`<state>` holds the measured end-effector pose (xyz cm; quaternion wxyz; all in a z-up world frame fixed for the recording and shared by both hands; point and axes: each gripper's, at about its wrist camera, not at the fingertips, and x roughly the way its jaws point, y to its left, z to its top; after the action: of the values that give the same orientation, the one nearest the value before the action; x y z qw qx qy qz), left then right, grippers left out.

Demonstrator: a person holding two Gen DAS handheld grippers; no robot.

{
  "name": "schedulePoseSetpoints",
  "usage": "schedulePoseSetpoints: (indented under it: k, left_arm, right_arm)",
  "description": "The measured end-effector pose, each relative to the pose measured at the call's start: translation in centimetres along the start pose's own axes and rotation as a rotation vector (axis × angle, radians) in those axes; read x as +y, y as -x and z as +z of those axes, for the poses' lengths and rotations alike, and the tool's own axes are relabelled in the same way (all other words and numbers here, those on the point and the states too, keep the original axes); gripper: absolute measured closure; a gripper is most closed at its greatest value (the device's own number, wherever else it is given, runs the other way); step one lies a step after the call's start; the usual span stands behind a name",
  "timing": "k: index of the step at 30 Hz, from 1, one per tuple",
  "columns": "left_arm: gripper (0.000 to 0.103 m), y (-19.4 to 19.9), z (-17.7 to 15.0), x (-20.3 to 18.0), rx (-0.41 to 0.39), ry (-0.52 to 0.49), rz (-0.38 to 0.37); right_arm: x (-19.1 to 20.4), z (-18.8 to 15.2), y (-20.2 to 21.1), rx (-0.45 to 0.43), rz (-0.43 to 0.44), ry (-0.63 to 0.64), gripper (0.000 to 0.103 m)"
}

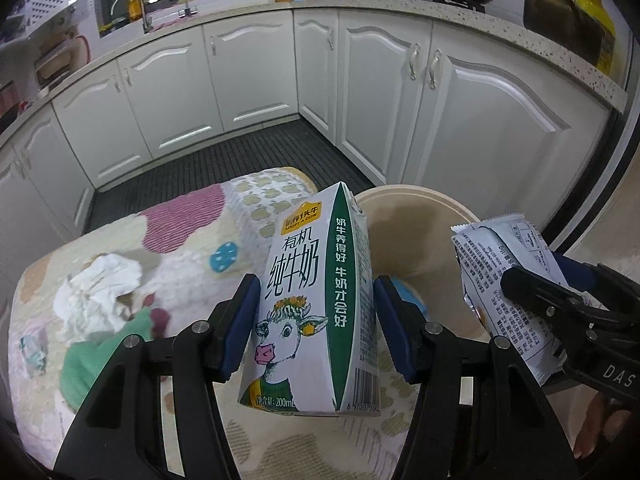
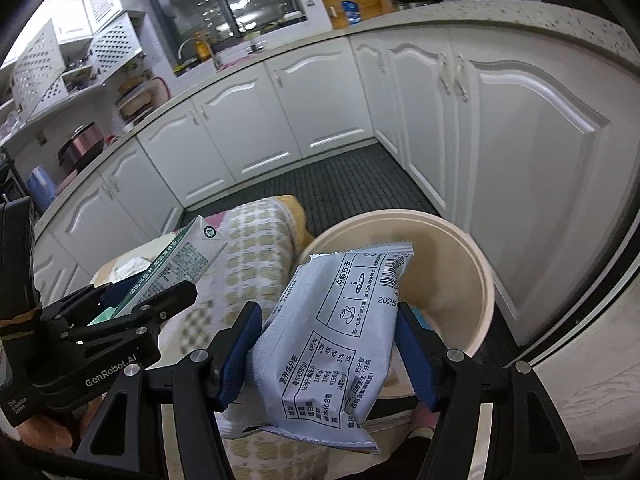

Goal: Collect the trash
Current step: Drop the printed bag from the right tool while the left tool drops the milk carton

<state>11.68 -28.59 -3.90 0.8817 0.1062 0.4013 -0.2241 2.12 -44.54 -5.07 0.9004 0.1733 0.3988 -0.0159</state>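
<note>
White kitchen cabinets (image 1: 256,80) run in an L along the background, above a dark ribbed floor mat (image 1: 224,156), with a speckled countertop (image 1: 460,12) carrying pans and a sink faucet (image 1: 132,8). Nearer the cameras, a patterned cloth (image 1: 192,232) covers the work surface, and a crumpled white tissue (image 1: 98,296) lies on it, left of and apart from the left gripper. The left gripper (image 1: 316,328) is closed on a milk carton (image 1: 316,300): the carton stands upright between the blue pads (image 1: 240,328), one pad pressed against each narrow side, with the cow print facing the camera and the carton bottom clear of the cloth. Behind and to the right of the carton sits a beige round bin (image 1: 420,208), its rim just past the edge of the cloth. The right gripper (image 2: 328,344) is clamped on a pale blue snack wrapper (image 2: 332,328): the wrapper lies lengthwise between the fingers (image 2: 240,344), printed nutrition table up, its far end with the barcode extending over the near rim of the bin (image 2: 460,248). A small blue item shows low inside the bin; its type cannot be determined. In the right wrist view, the left gripper (image 2: 132,312) with the carton (image 2: 180,256) appears at the left, beside the bin and over the cloth (image 2: 256,256).
</note>
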Motion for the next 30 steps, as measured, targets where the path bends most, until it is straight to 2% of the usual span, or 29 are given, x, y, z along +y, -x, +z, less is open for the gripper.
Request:
schedulePoseSetpoints:
  k: [10, 30]
  left_arm:
    - [0.046, -2.5, 0.6, -1.7, 0.037, 0.006, -0.049]
    - [0.049, -6.3, 1.1, -3.6, 0.084, 0.020, -0.085]
  right_arm:
    - [-1.8, 0.0, -0.7, -0.005, -0.067, 0.002, 0.038]
    - [-4.0, 0.3, -3.9, 0.030, -0.103, -0.028, 0.038]
